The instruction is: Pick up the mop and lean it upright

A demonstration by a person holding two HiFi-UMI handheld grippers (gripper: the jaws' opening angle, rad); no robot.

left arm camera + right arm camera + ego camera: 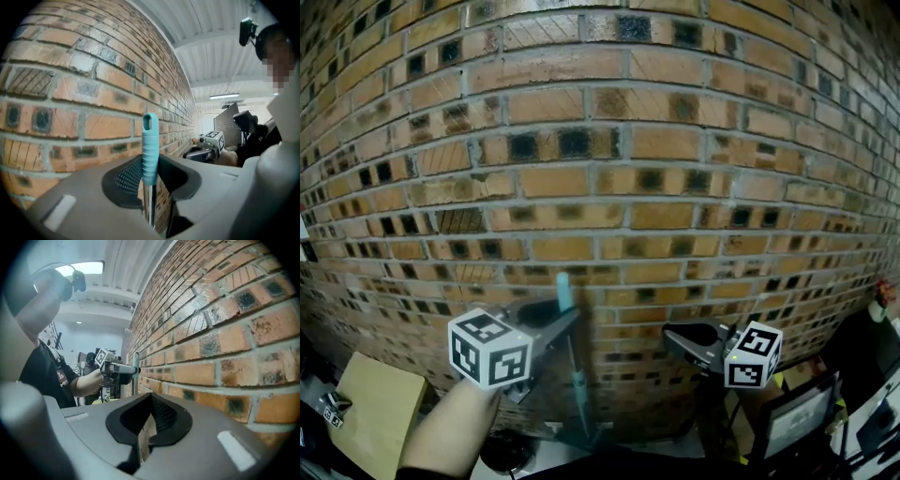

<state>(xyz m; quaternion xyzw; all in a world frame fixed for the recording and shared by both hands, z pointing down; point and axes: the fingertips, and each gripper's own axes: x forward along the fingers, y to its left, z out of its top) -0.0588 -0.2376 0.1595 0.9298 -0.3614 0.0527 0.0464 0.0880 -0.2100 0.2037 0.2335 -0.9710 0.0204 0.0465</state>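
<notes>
While I stand close to the brick wall (600, 141), my left gripper (566, 328) has hold of the mop (578, 377). Its jaws are closed on the thin metal pole, just under the blue-green grip, one jaw on each side. The mop stands almost straight up, right in front of the wall, and the top of the grip sticks up above my jaws. I cannot tell if the mop touches the wall. My right gripper (671, 335) is to the right of the mop and apart from it. Its jaws are only a little way apart, with nothing between them. A brown box (380, 412) sits low on the left.
</notes>
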